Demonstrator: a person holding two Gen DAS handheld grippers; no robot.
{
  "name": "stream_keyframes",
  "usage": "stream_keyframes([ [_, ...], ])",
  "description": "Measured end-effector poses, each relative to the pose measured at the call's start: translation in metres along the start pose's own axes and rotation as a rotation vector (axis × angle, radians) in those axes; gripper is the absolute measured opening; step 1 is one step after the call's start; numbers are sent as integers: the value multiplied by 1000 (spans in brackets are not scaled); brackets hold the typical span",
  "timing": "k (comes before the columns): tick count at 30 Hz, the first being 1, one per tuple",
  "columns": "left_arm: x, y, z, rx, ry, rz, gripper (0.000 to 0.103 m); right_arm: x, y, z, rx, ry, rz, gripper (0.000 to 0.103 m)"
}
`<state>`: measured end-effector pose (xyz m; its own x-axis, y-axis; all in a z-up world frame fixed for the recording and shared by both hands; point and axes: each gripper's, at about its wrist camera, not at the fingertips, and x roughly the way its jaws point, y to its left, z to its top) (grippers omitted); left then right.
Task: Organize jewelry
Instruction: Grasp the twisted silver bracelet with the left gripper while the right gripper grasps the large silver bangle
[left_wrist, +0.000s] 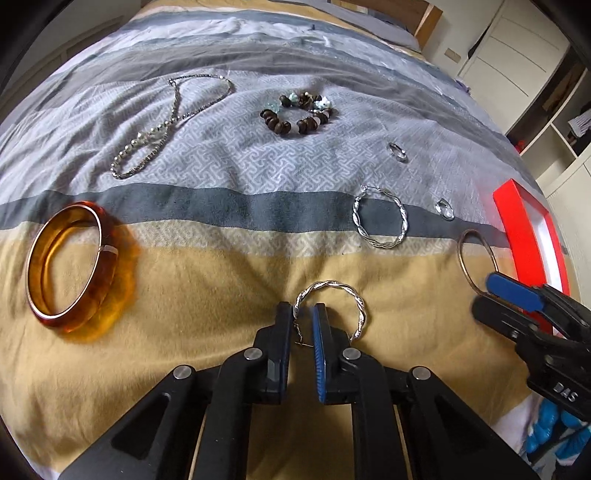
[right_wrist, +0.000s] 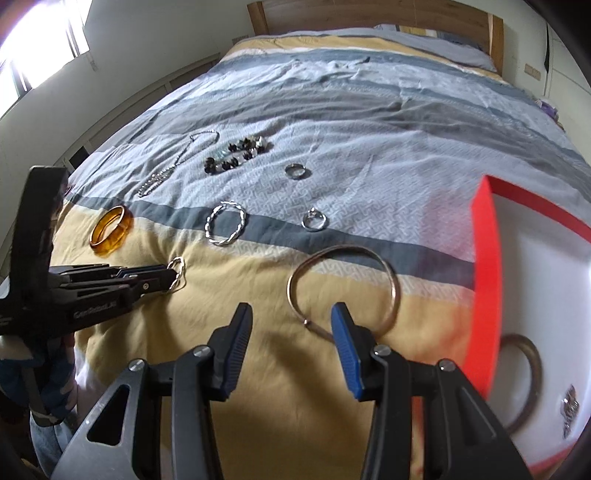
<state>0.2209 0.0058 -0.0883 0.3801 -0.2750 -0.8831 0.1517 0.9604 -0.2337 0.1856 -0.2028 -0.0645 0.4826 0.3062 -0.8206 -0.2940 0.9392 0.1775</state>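
Left wrist view: the left gripper (left_wrist: 303, 314), at lower centre of the frame, has its jaws drawn nearly together across the near rim of a twisted silver hoop (left_wrist: 334, 306) that lies on the yellow band of the bedspread (left_wrist: 207, 280); the hoop's wire passes between the two pads, and the grip appears to be a pinch on that wire. Its twin, the second twisted hoop (left_wrist: 380, 218), lies on the grey stripe above and to the right. An amber bangle (left_wrist: 74, 269) sits at the left edge, a silver bead necklace (left_wrist: 173, 122) at upper left, a dark bead bracelet (left_wrist: 297, 114) at upper centre, and two small rings (left_wrist: 398, 151) right of centre. The red box (left_wrist: 517, 229) stands at the right edge, with the right gripper (left_wrist: 487, 299) just before it at the rim of a thin bronze bangle (left_wrist: 476, 258). Right wrist view: the right gripper (right_wrist: 291, 325) holds its jaws spread at lower centre, astride the near, open end of the thin bronze bangle (right_wrist: 343, 288), neither pad yet pressing it. The red box (right_wrist: 487, 280) fills the right side, and a similar bangle (right_wrist: 532, 369) already lies inside on its white floor. The step in hand appears to be a paired pickup. The next move calls for the right jaws to close on the thin wire, then for both pieces to be lifted and carried over the red wall into the box.
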Motion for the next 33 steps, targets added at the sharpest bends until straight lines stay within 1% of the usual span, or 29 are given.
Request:
stream_keyframes([
  [3, 3, 3, 2, -9, 4, -14, 12, 11, -1, 4, -5, 15, 16, 42],
  [4, 4, 4, 1, -9, 3, -17, 12, 14, -1, 6, -7, 19, 29, 40],
  [6, 5, 4, 1, -8, 2, -21, 12, 19, -1, 9, -8, 28, 45, 35],
  [8, 7, 4, 1, -12, 2, -28, 11, 26, 1, 12, -15, 38, 62, 26],
  [10, 9, 6, 2, -18, 1, -38, 11, 32, 0, 15, -9, 47, 77, 22],
  [15, 8, 8, 3, -23, 1, -48, 9, 42, -9, 20, 58, 53, 126, 16],
  [16, 8, 7, 3, -20, 0, -46, 8, 42, -10, 20, 70, 51, 132, 14],
  [17, 7, 8, 3, -20, -1, -45, 8, 42, -11, 20, 78, 49, 137, 8],
  [18, 7, 7, 3, -22, -2, -44, 8, 40, -12, 18, 90, 47, 144, 6],
  [21, 3, 3, 3, -21, -17, -36, 4, 34, -9, 15, 97, 29, 139, 5],
  [27, -11, -2, -4, -35, -47, -21, 3, 10, 1, 4, 103, -7, 159, 4],
  [33, -30, -10, -17, -15, -60, -6, 3, -20, 8, -11, 144, -52, 191, 4],
])
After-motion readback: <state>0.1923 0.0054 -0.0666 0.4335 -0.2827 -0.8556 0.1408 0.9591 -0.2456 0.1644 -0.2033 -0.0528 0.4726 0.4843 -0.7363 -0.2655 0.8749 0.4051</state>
